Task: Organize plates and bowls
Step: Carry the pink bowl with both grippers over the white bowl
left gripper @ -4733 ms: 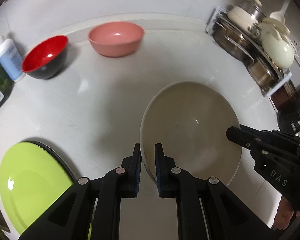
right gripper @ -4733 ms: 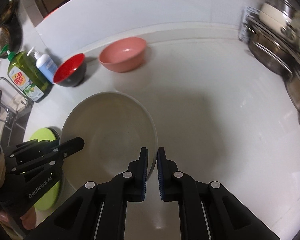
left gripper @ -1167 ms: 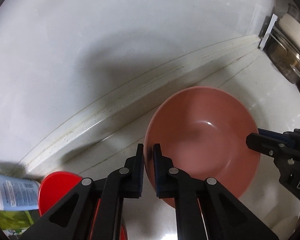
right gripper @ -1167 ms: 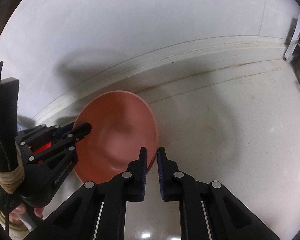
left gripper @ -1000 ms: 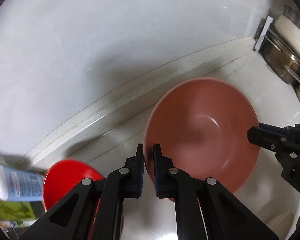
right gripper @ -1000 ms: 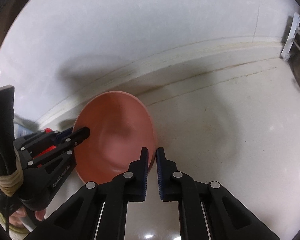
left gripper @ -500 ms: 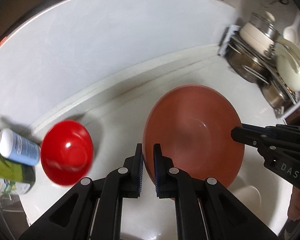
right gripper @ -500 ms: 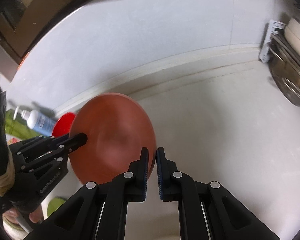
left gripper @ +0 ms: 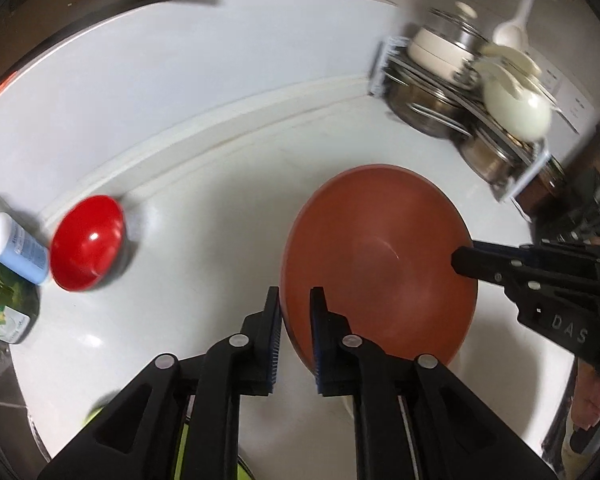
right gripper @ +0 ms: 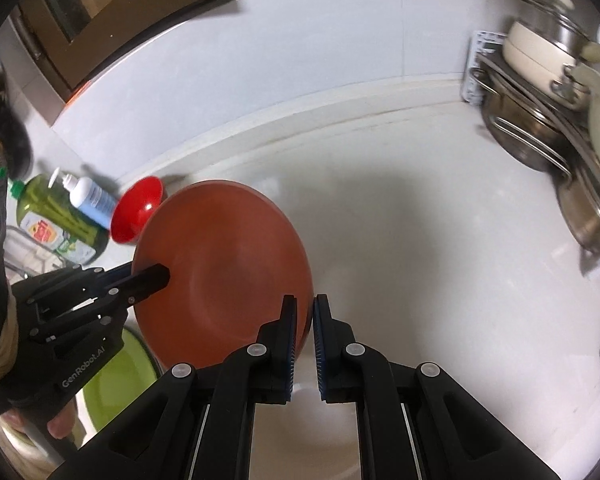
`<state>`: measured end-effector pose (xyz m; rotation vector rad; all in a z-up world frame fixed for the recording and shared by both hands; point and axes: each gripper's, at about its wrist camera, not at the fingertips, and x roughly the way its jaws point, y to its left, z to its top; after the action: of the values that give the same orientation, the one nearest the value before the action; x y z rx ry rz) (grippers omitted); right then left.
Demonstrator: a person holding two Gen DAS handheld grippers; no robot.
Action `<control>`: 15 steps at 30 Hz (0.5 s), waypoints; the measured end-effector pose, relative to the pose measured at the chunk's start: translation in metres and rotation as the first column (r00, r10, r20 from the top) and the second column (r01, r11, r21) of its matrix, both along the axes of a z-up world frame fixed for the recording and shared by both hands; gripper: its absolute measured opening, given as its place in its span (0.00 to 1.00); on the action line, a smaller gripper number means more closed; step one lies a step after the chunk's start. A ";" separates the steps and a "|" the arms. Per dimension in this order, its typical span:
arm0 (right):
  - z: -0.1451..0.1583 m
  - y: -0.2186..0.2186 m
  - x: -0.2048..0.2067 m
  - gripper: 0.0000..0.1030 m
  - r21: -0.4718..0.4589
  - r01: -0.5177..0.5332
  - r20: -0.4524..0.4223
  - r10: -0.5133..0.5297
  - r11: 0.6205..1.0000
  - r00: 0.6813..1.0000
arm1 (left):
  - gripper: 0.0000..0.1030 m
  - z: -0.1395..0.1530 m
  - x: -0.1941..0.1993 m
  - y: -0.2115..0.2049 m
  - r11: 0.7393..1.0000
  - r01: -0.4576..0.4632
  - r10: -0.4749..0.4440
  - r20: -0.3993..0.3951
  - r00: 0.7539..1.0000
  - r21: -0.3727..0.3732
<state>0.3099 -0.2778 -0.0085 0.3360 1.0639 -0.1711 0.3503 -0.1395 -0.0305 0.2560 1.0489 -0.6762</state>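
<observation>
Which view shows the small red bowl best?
The left wrist view: the red bowl sits unobstructed on the counter, its whole rim and inside visible. In the right wrist view the red bowl is partly hidden behind the held pink bowl.

White counter (left gripper: 228,184), pale wall (left gripper: 160,76) — dark cabinets (right gripper: 112,20) above.

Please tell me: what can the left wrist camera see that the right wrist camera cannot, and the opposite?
Only the left wrist view shows the white plastic ladle standing above the metal pot rack.

Only the right wrist view shows the whole lime-green round plate and the dark wooden cabinet.

Both show the salmon-pink round bowl, gripped on opposite rims by the left gripper and right gripper, and the small red bowl.
</observation>
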 end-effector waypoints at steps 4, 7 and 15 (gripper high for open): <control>0.002 -0.001 -0.026 0.10 -0.008 0.017 0.003 -0.017 1.000 1.000 | 0.14 -0.007 -0.017 -0.005 1.000 0.017 -0.017 -0.032 0.999 0.003; -0.002 -0.003 -0.042 0.10 -0.010 0.025 -0.011 -0.025 1.000 1.000 | 0.14 -0.014 -0.029 -0.006 1.000 0.026 -0.025 -0.054 0.998 0.011; -0.025 -0.007 -0.071 0.10 0.010 0.027 -0.074 -0.026 1.000 0.997 | 0.14 -0.036 -0.046 -0.008 0.999 0.024 -0.021 -0.132 0.991 0.021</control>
<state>0.2391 -0.2853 -0.0334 0.3558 1.1345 -0.2034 0.3038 -0.1475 -0.0664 0.2459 1.1820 -0.7091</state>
